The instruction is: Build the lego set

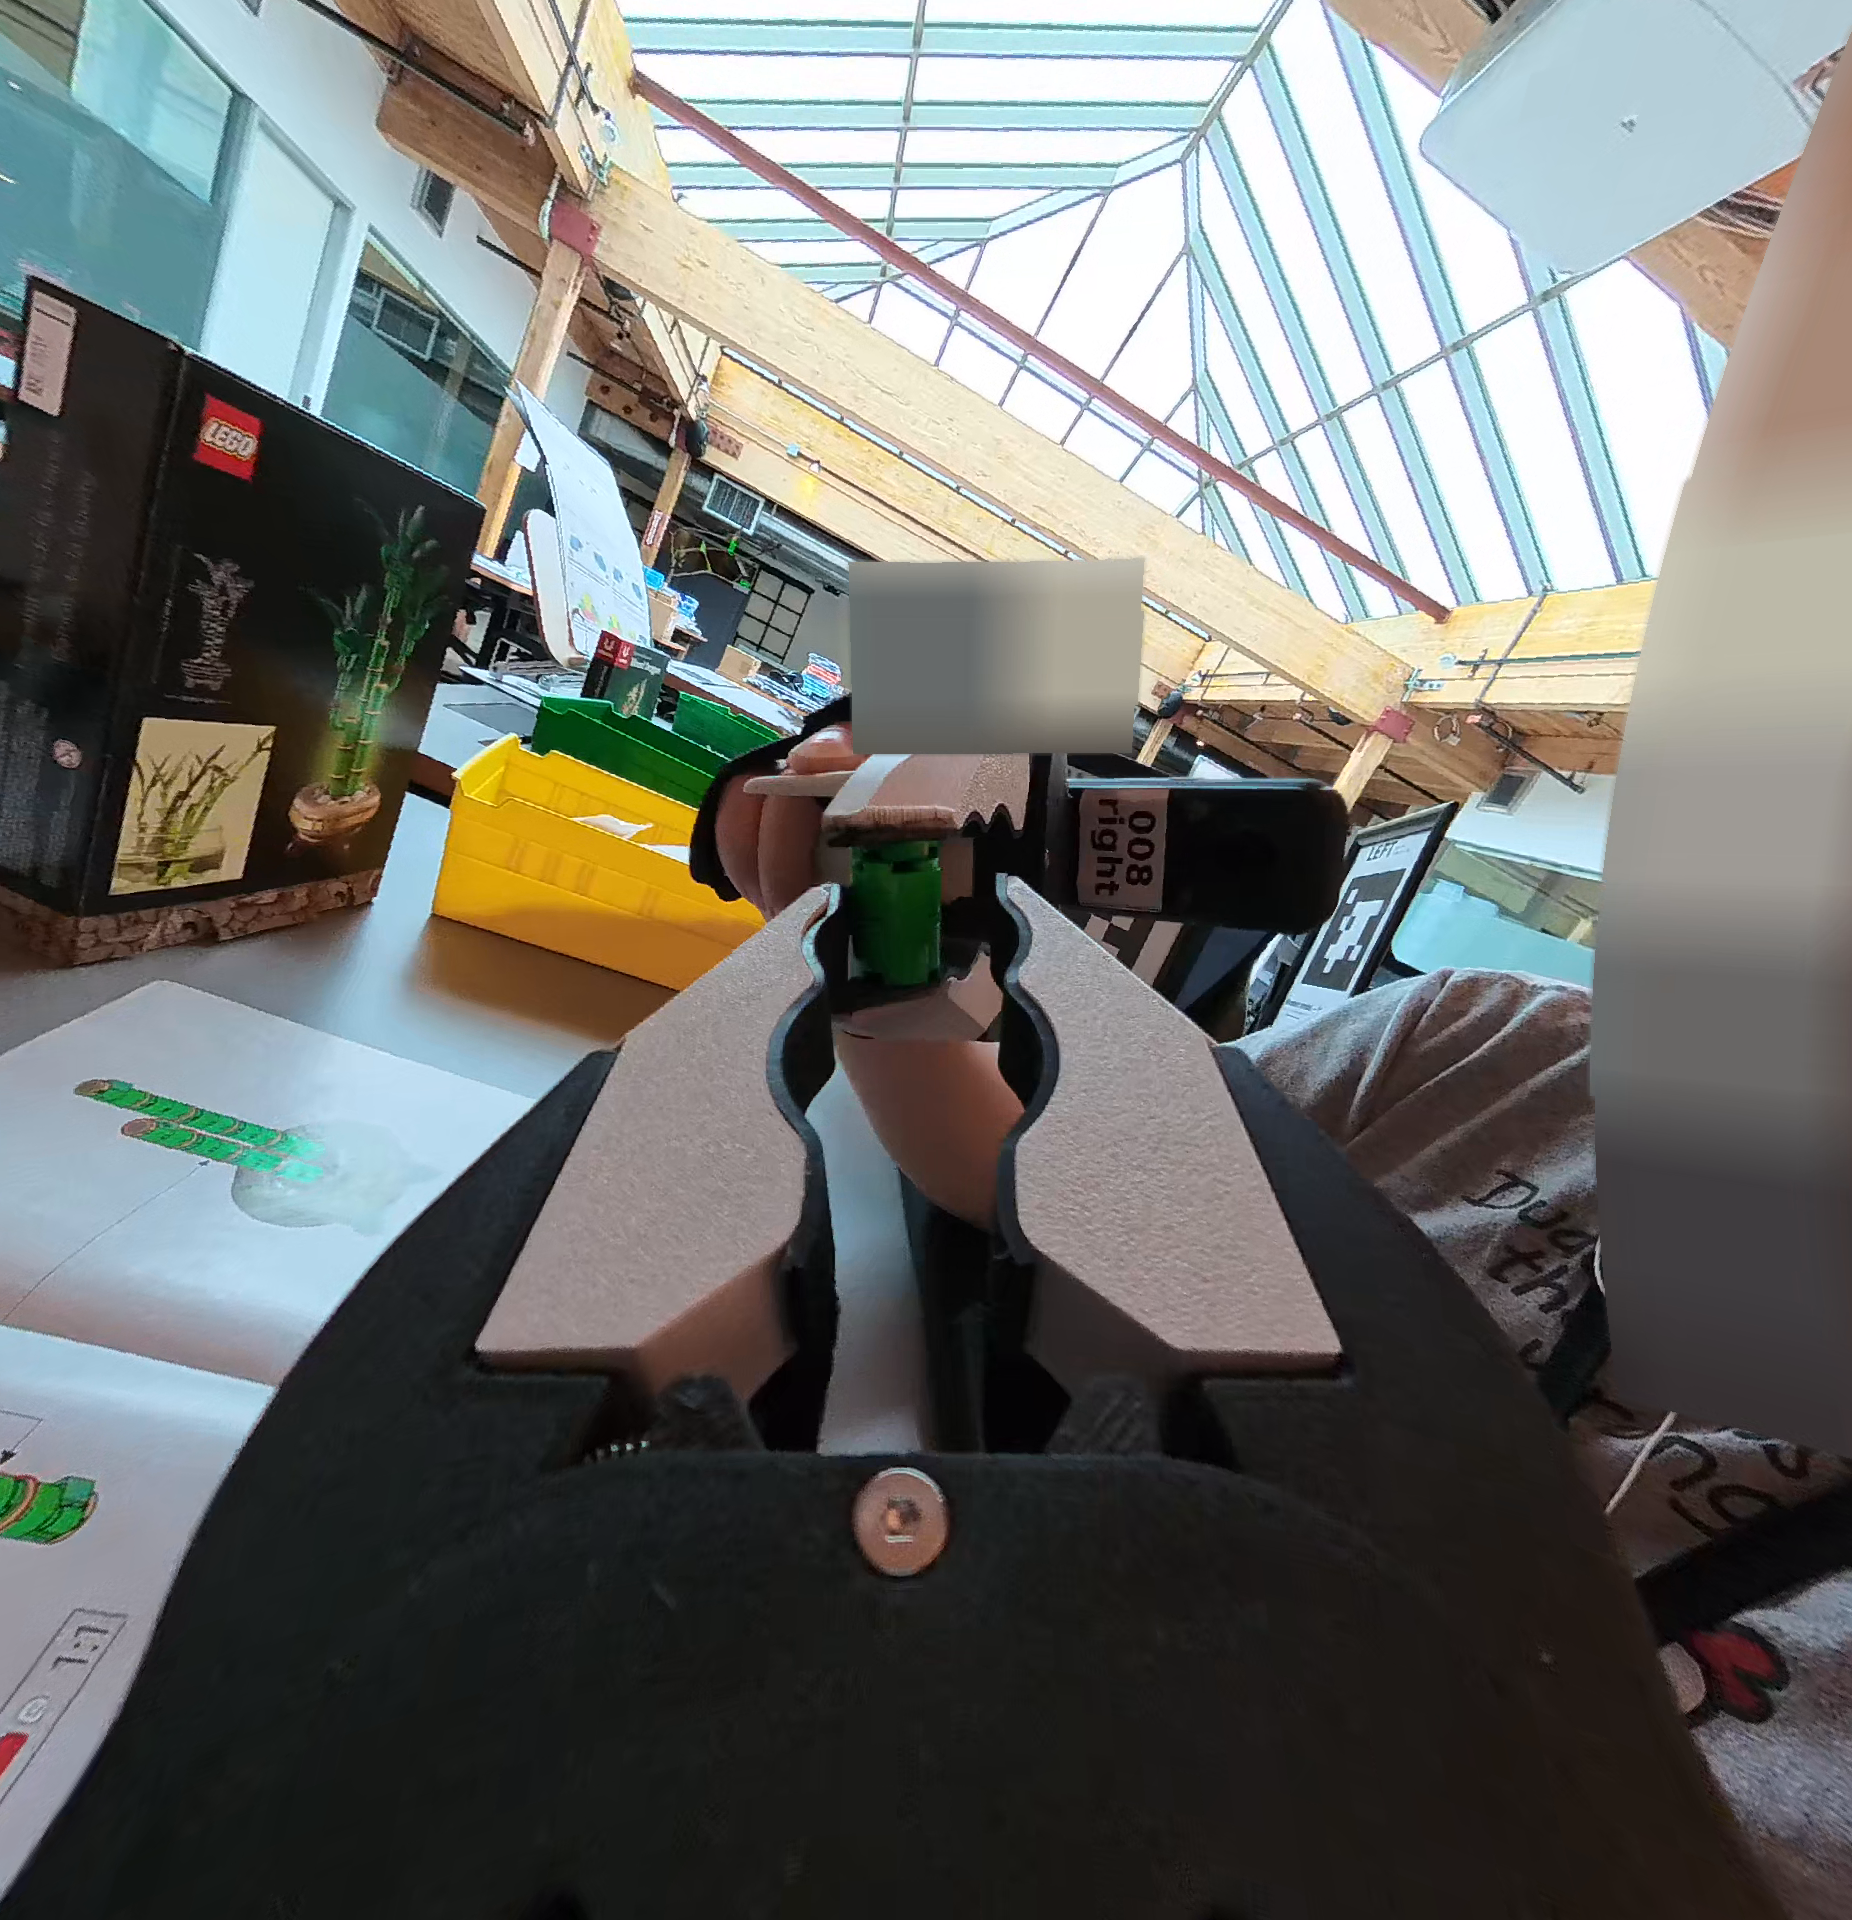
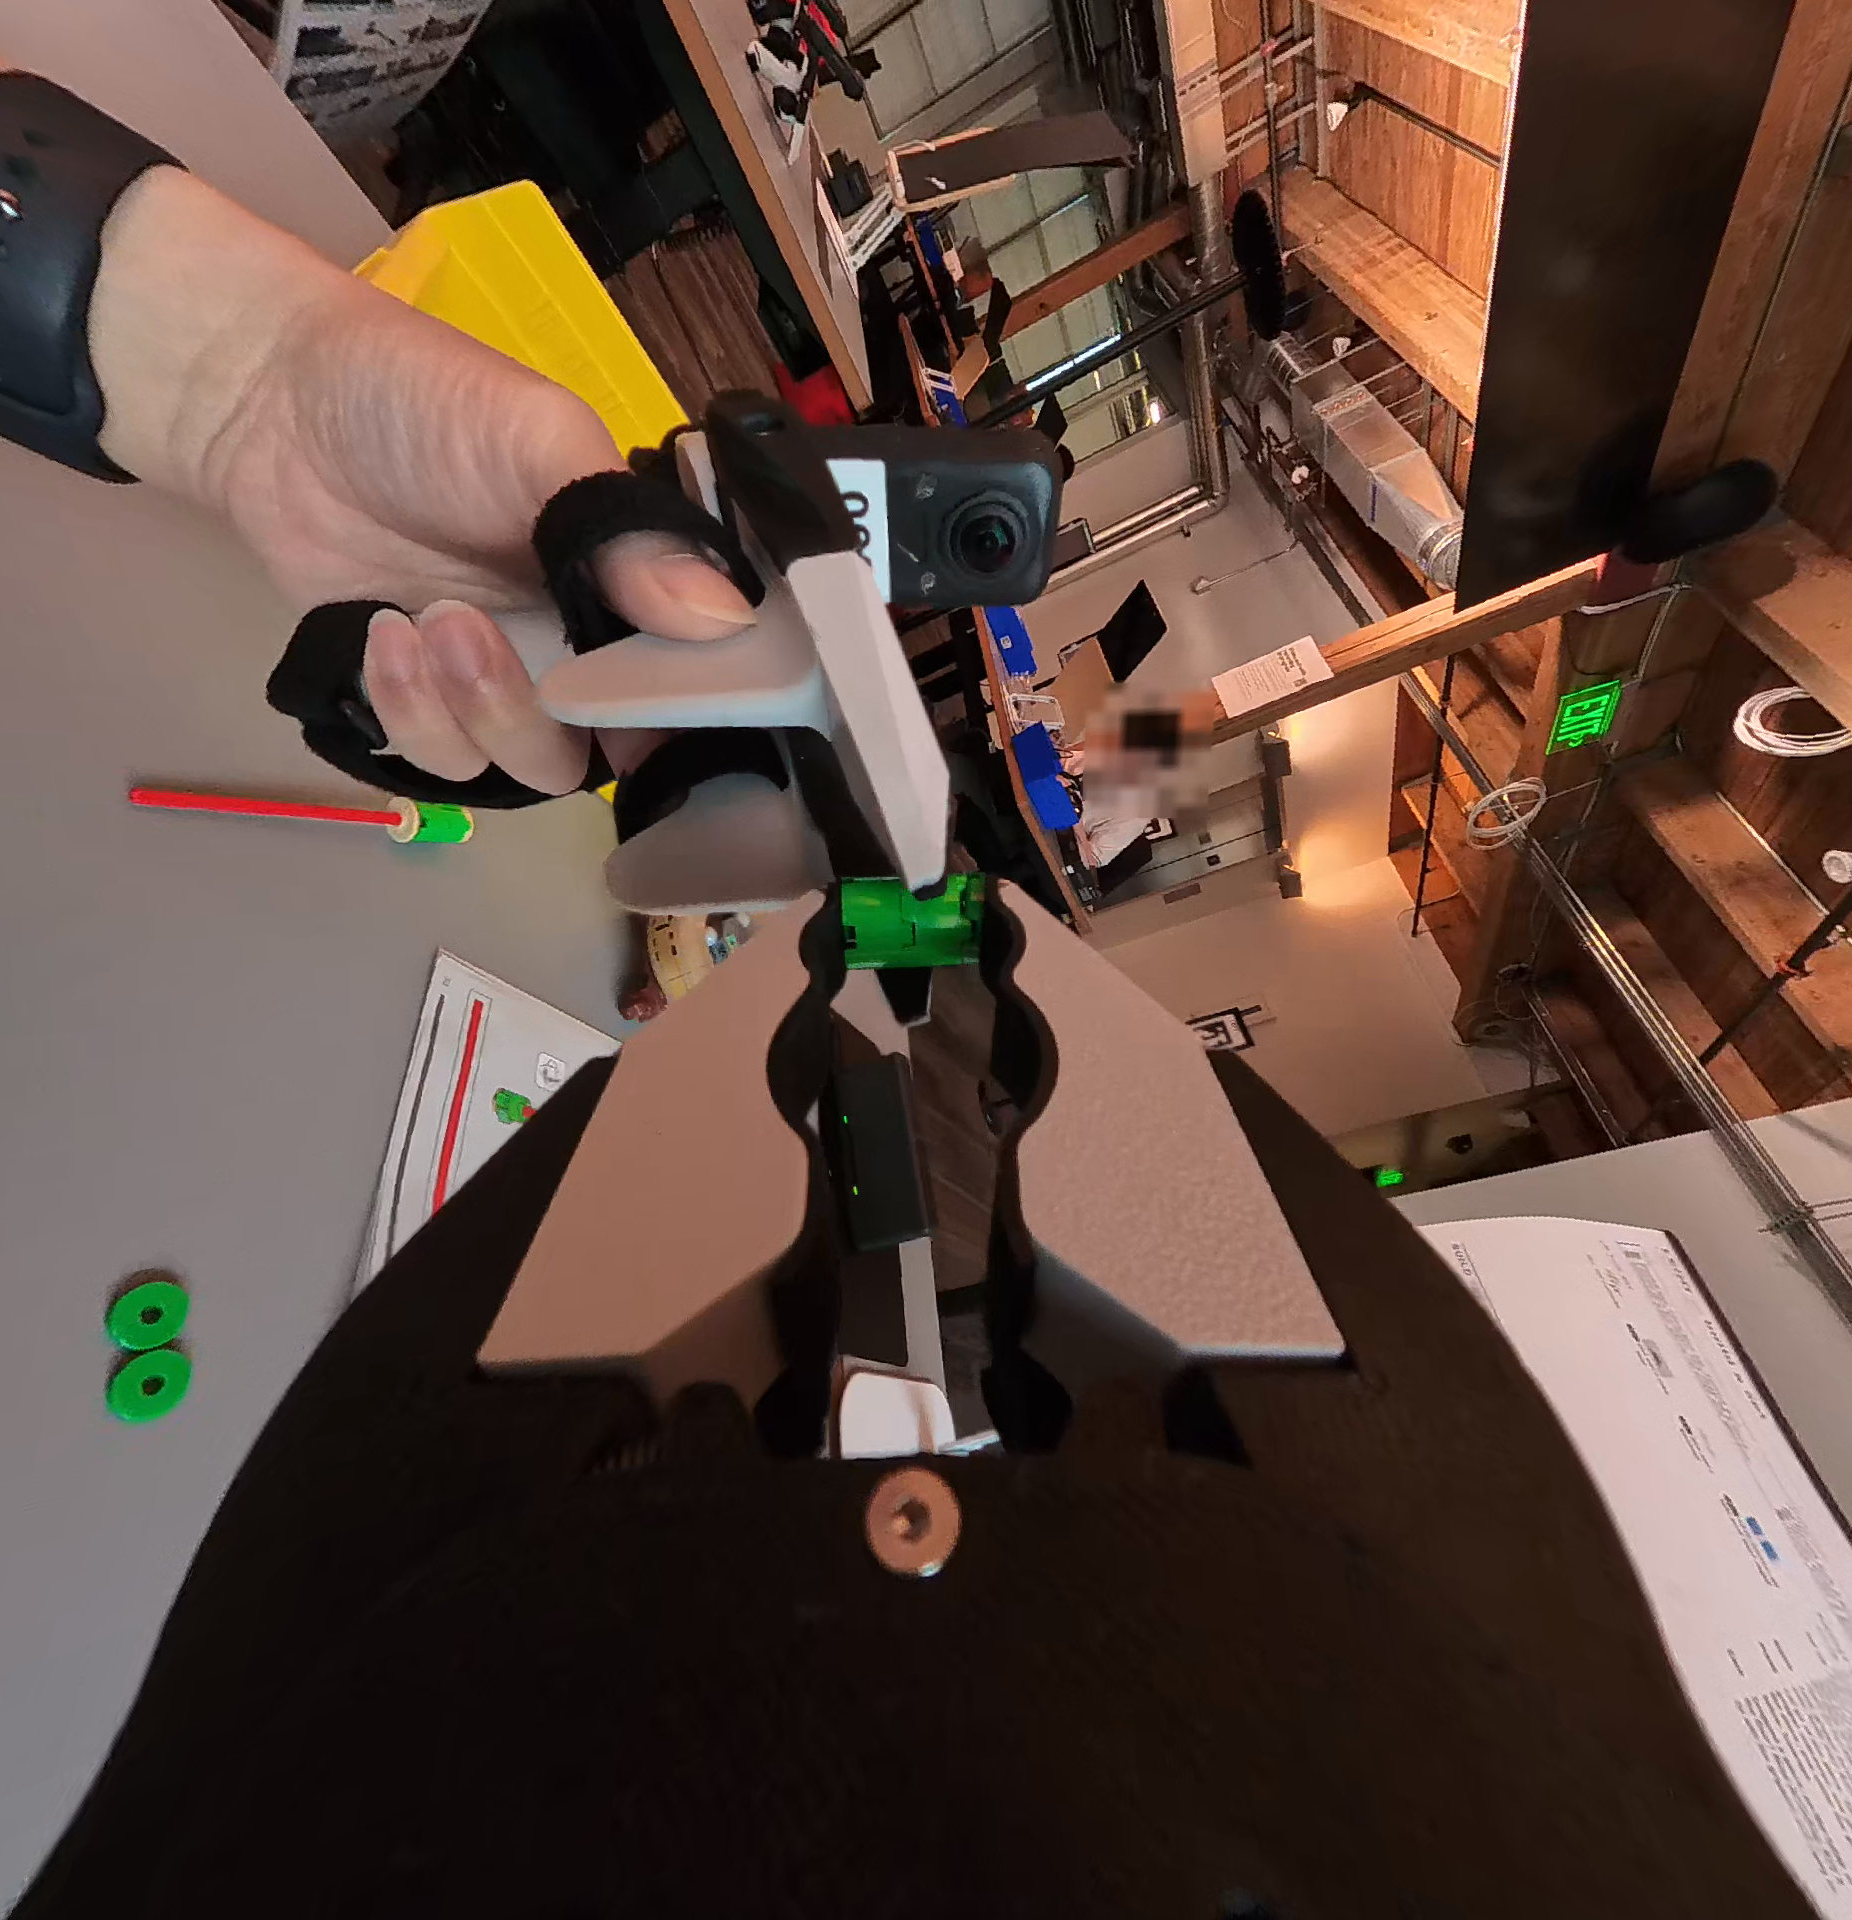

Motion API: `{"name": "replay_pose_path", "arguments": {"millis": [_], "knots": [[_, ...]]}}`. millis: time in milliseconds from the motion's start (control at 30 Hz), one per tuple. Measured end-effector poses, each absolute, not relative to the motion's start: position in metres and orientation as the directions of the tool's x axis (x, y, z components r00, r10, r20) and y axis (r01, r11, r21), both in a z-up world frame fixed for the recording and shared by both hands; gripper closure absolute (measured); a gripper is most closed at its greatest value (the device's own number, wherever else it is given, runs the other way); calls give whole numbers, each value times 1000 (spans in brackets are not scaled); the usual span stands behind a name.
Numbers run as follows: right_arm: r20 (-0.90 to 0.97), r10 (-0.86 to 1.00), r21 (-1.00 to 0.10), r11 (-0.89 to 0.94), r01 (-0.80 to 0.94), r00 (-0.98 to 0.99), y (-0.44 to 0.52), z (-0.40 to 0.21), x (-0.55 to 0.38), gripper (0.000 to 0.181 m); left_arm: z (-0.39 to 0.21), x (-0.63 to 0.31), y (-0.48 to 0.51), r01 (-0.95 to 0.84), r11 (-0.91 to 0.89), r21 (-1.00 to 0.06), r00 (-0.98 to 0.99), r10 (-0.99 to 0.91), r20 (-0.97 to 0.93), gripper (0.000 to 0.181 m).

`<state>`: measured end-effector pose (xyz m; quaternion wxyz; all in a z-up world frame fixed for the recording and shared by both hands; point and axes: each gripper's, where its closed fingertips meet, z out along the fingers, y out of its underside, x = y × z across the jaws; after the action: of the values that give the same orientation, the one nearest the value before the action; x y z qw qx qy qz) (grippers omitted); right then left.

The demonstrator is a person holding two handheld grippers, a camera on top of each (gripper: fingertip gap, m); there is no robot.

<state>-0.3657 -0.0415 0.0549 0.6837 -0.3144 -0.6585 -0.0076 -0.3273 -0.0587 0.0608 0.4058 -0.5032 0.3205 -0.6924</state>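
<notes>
A short green cylinder piece (image 1: 894, 914) is held up in the air between both grippers. My right gripper (image 2: 911, 920) is shut on it end to end. In the left wrist view its fingers (image 1: 901, 805) sit above and below the piece. My left gripper (image 1: 914, 920) closes on the piece's sides, crosswise to the right one. In the right wrist view its upper finger (image 2: 870, 707) touches the green piece (image 2: 906, 925). A red axle with a green end piece (image 2: 298, 810) and two green round pieces (image 2: 148, 1349) lie on the grey table (image 2: 122, 1039).
The open instruction booklet (image 1: 226, 1174) lies on the table, also in the right wrist view (image 2: 454, 1101). A yellow bin (image 1: 579, 862), green bins (image 1: 631, 738) and the set's black box (image 1: 205, 644) stand behind. A printed sheet (image 2: 1680, 1558) lies at right. The person's torso (image 1: 1421, 1143) is close. Only a small space, under 4 cm, lies between the two pairs of fingers.
</notes>
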Motion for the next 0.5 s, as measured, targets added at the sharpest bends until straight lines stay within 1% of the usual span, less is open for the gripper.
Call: {"name": "replay_pose_path", "arguments": {"millis": [200, 267, 367, 500], "knots": [[893, 409, -451, 798, 401, 189, -40, 66, -361, 158, 61, -339, -46, 282, -450, -847, -94, -892, 442, 154], [883, 432, -468, 795, 386, 181, -42, 66, -361, 157, 63, -340, -47, 293, -452, -842, -111, -891, 440, 152], [888, 423, -459, 809, 366, 179, -45, 66, -361, 157, 65, -335, -56, 274, -490, -828, -187, -871, 453, 157], [889, 424, -458, 820, 343, 173, -47, 64, -362, 157, 63, -325, -60, 260, -487, -833, -206, -871, 445, 166]]}}
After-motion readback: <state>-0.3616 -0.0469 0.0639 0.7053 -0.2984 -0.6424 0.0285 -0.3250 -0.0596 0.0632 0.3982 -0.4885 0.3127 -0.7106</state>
